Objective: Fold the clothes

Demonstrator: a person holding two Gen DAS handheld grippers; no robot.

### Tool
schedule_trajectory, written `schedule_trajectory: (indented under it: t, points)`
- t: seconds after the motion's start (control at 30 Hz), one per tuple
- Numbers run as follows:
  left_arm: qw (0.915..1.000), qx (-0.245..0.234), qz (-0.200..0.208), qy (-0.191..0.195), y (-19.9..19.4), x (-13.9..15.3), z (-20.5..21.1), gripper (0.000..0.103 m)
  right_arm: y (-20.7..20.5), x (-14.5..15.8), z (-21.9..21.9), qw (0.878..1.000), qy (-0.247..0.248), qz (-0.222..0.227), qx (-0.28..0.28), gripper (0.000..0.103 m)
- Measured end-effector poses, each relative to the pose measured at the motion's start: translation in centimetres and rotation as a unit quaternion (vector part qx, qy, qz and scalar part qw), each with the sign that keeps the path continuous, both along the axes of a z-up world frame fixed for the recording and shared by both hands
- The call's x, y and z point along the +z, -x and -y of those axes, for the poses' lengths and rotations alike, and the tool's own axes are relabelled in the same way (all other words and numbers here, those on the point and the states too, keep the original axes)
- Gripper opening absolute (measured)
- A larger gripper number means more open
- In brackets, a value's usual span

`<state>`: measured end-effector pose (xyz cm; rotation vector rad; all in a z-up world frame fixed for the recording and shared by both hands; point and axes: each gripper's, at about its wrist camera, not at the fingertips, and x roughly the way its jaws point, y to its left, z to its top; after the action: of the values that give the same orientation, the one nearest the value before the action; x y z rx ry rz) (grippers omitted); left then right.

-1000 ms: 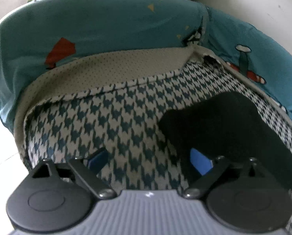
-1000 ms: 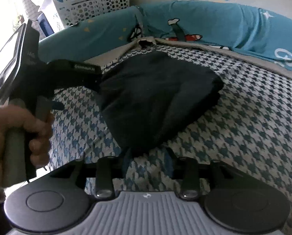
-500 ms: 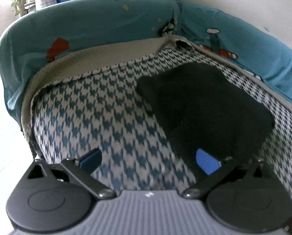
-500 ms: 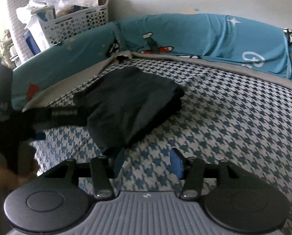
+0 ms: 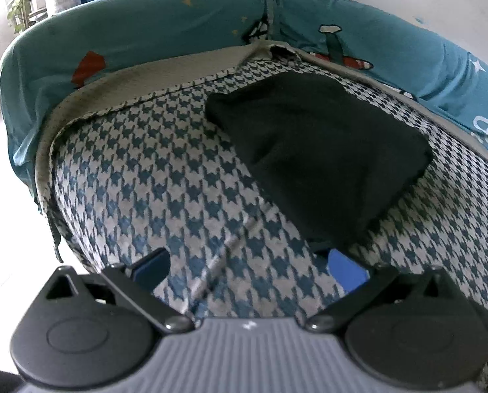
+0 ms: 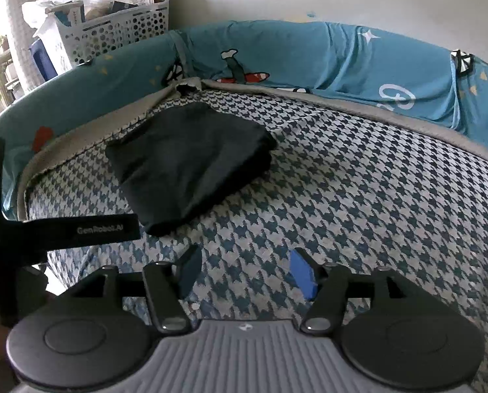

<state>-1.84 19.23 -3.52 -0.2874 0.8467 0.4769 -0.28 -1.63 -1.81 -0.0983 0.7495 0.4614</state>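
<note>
**Kid:** What is right up close?

**Helper:** The right gripper (image 6: 244, 270). Its jaws are opening, and there is nothing between them, only the checked bed cover (image 6: 358, 196). The left gripper (image 5: 248, 267) has its jaws spread as wide as they go. They hold nothing too. One blue pad sits just beside the near corner of the dark cloth (image 5: 316, 144).

**Kid:** Where is the cloth?

**Helper:** It lies on the bed, a bit farther in, toward the far left corner. It is folded into a thick, neat bundle. I think it was put there, off to the side, to keep the middle of the bed free for the next piece.

**Kid:** Why are both grippers open?

**Helper:** I think the fold is done, so they let go.

**Kid:** What is behind the cloth?

**Helper:** A blue bumper (image 6: 309, 55) with little planes runs around the bed. Past it stands a white basket (image 6: 112, 29) by the wall.

**Kid:** What changed from a moment ago?

**Helper:** A moment ago the right jaws were narrow and sat at the near edge of the cloth. Now they are wider and have pulled back, so the cloth looks smaller and farther off. The left gripper has also slid over, and its jaws have opened a little more. The cloth itself has not moved.
</note>
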Motion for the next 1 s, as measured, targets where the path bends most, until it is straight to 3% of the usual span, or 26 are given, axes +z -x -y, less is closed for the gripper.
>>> schedule_trajectory:
  t: [0.4, 1.0]
  points:
    - [0.9999, -0.011, 0.006, -0.009, -0.3, 0.6, 1.5, 0.103, -0.4, 0.3, 2.0, 0.999, -0.017, -0.015, -0.031, 0.064]
    - [0.9999, 0.004, 0.002, -0.016, -0.2, 1.0, 1.7, 0.103, -0.5, 0.3, 1.2, 1.000, -0.011, -0.018, -0.020, 0.064]
